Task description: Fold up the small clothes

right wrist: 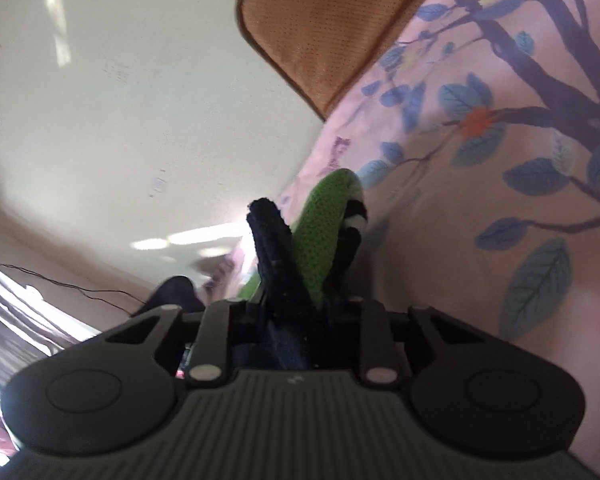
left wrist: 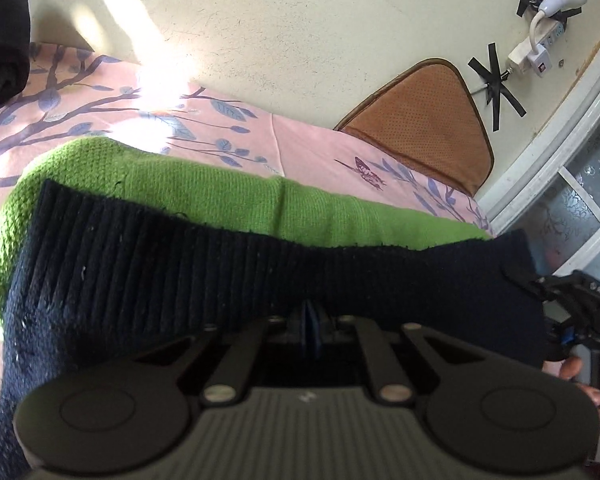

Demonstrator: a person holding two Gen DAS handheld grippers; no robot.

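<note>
A small green knitted garment (left wrist: 204,196) with a dark navy ribbed band (left wrist: 180,264) is held up over the pink bed sheet (left wrist: 320,136). My left gripper (left wrist: 310,314) is shut on the ribbed band near its middle, and the cloth hides the fingertips. At the right edge of the left wrist view, my right gripper (left wrist: 540,284) pinches the band's far corner. In the right wrist view the navy band (right wrist: 270,236) and green knit (right wrist: 324,232) stand up out of the right gripper (right wrist: 292,304), shut on them. A black-and-white striped part (right wrist: 356,212) hangs behind the green.
A brown cushion (left wrist: 428,120) leans against the pale wall at the head of the bed. A power strip with a white lamp (left wrist: 548,36) is taped to the wall. A white window frame (left wrist: 580,184) borders the right. A person's hand (left wrist: 592,384) holds the right gripper.
</note>
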